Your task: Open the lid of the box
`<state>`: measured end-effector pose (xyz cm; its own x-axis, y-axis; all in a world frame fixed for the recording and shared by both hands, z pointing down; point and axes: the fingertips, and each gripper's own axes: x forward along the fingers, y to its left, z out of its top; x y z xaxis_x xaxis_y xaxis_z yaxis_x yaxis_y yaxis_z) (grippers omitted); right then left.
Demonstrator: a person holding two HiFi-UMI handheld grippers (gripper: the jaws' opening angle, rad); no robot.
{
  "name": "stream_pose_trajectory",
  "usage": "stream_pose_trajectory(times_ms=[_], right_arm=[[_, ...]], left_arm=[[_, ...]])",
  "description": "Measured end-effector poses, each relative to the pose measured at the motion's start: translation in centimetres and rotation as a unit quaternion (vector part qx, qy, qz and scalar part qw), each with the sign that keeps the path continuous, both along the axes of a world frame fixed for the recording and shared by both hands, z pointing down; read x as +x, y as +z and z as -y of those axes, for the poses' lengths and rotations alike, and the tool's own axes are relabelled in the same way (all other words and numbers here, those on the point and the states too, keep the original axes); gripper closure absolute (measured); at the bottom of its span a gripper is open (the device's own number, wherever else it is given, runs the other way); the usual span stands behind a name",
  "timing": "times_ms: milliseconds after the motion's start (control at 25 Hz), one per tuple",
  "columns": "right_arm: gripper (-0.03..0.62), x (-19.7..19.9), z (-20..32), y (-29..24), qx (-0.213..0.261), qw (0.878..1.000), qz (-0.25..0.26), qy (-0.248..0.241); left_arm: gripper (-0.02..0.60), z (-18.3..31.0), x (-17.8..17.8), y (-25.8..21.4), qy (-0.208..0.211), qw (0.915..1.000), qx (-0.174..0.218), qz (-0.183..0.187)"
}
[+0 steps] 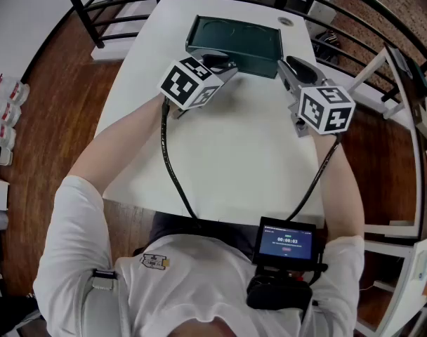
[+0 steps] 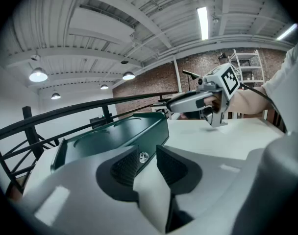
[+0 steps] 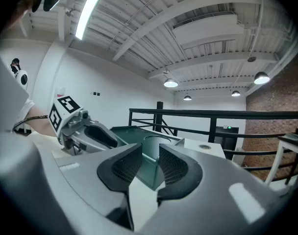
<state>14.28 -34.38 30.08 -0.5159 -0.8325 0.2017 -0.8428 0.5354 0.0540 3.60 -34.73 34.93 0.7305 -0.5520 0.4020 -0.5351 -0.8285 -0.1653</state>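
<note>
- Green box [image 1: 234, 41] sits at the far end of the white table [image 1: 227, 153]. Its long side runs left to right across my view, and the lid looks down.
- My left claw [image 2: 147, 153] has its jaws apart and points at the box's front wall. A small metal stud [image 2: 143, 156] on that wall shows in the gap, ungripped.
- My right claw [image 3: 150, 163] is spread wide too, with the box's right front corner in its gap and the pads not pressing.
- The box lies straight ahead of both claws. I judge the left better placed, as it is lined up on the stud.
</note>
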Motion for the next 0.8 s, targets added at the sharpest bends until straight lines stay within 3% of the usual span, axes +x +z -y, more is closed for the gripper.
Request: stream_pose_trajectory(times_ms=[160, 320, 480, 640, 800], right_arm=[[0.488, 0.5, 2.5, 0.1, 0.003, 1.000, 0.005, 0.010], [0.503, 0.7, 3.3, 0.0, 0.011, 1.000, 0.024, 0.014], [0.532, 1.0, 3.5, -0.1, 0.012, 0.999, 0.041, 0.013], [0.536, 0.8, 3.4, 0.0, 0.009, 0.999, 0.027, 0.015], [0.546, 1.0, 3.4, 0.1, -0.014, 0.999, 0.030, 0.004]], left_arm=[[0.492, 1.0, 1.0, 0.7, 0.004, 0.9992, -0.004, 0.040], [0.523, 1.4, 1.1, 0.8, 0.006, 0.9974, 0.020, 0.069], [0.526, 1.3, 1.0, 0.7, 0.008, 0.9970, 0.024, 0.073], [0.531, 0.7, 0.8, 0.9, 0.014, 0.9973, 0.018, 0.070], [0.531, -1.7, 0.6, 0.5, 0.025, 0.9969, 0.019, 0.073]])
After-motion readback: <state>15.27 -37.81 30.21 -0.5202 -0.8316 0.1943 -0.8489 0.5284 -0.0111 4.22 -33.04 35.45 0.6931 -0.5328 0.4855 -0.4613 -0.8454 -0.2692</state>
